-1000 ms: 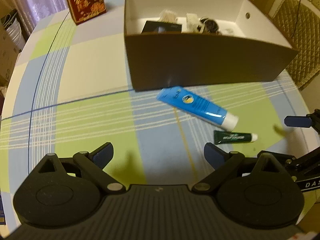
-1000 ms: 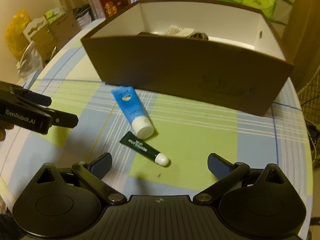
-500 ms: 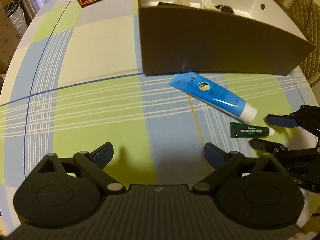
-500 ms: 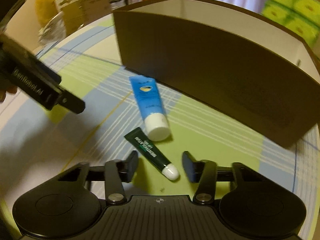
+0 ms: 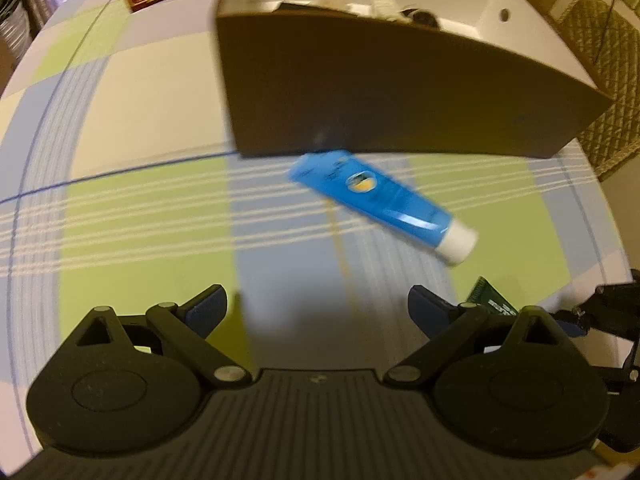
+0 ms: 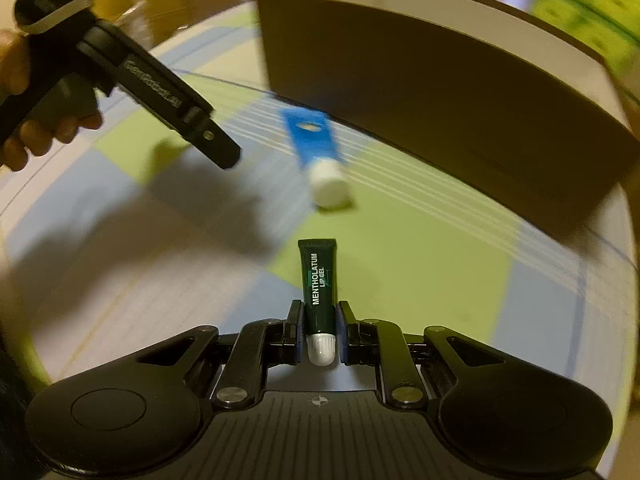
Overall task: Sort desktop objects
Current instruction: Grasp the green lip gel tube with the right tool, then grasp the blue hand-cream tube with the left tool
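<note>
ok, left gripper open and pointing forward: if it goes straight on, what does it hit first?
Probably the blue tube, lying flat on the tablecloth a little right of the line from the open left gripper. If it passes over it, the brown box wall comes next. Depth is unclear.

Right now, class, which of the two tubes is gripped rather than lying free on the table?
The small dark green lip gel tube, clamped near its white cap by the right gripper; the larger blue tube lies untouched.
</note>
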`<state>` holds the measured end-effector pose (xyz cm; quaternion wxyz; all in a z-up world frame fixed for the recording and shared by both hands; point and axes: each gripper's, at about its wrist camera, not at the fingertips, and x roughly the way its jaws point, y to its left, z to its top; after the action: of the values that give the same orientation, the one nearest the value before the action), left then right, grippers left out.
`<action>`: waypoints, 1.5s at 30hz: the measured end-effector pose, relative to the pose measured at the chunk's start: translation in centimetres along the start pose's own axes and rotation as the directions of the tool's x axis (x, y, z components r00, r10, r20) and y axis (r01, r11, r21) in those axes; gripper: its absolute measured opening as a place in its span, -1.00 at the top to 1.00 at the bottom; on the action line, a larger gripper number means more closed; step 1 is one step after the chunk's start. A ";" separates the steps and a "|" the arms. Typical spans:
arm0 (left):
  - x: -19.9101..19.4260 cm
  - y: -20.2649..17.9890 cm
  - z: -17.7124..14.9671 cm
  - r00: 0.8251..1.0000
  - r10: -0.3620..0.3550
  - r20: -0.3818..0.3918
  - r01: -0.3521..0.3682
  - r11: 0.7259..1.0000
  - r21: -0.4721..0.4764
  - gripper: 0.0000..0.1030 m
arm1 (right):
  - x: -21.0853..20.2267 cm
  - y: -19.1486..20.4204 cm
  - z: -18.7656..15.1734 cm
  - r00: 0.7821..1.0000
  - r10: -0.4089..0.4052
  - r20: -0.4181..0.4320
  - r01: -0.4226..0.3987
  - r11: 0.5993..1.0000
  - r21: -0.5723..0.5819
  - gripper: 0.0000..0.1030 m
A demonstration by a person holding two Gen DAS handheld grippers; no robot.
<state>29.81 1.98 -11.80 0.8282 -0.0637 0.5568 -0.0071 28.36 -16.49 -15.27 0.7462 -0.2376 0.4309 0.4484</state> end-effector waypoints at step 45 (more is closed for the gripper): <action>1.1 1.6 -1.7 0.995 0.057 0.078 -0.067 0.989 0.134 0.27 | -0.1 -3.8 -1.0 0.976 -0.214 0.035 0.205 0.963 0.174 0.69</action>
<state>28.56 3.34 -13.67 0.8504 0.0100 0.5258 -0.0170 31.28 -19.12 -15.80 0.8182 -0.2055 0.4199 0.3348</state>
